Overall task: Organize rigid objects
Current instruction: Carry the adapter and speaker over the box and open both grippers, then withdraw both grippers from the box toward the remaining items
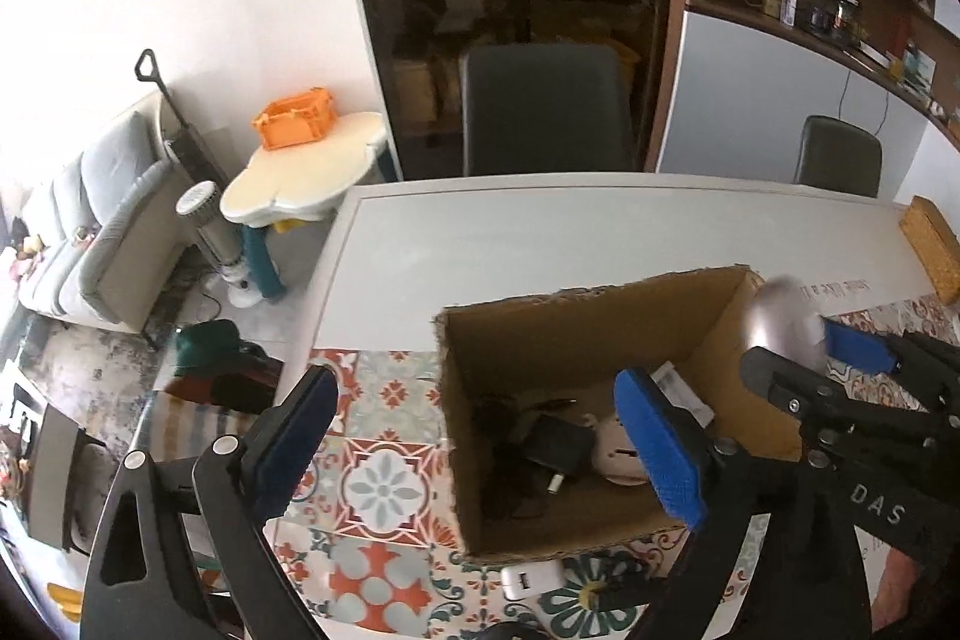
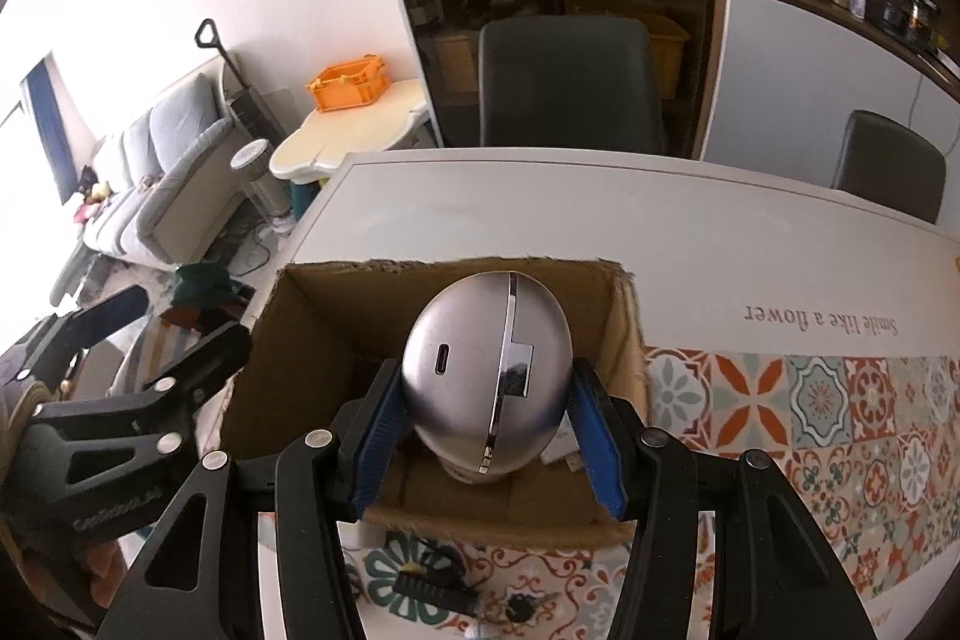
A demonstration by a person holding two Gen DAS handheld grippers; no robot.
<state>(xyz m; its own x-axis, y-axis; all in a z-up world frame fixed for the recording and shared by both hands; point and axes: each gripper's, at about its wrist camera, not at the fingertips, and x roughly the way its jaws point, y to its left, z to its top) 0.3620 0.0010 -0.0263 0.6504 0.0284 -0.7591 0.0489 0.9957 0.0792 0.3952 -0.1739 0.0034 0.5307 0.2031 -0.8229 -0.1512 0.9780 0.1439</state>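
Your right gripper (image 2: 486,436) clamps the silver egg-shaped device (image 2: 486,376) by its curved sides, above the open cardboard box (image 2: 630,334); your left gripper (image 1: 474,436) hangs wide open and empty at the box's left wall. The smooth, rounded shell may squirt from the blue pads (image 2: 375,445). Released from this height, it could strike the black charger (image 1: 555,445) and white item (image 1: 618,457) inside.

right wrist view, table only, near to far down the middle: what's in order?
Black comb-like item on the patterned mat → right hand-held gripper shut on the silver egg-shaped case → far wall of the cardboard box → bare white table → dark chair.
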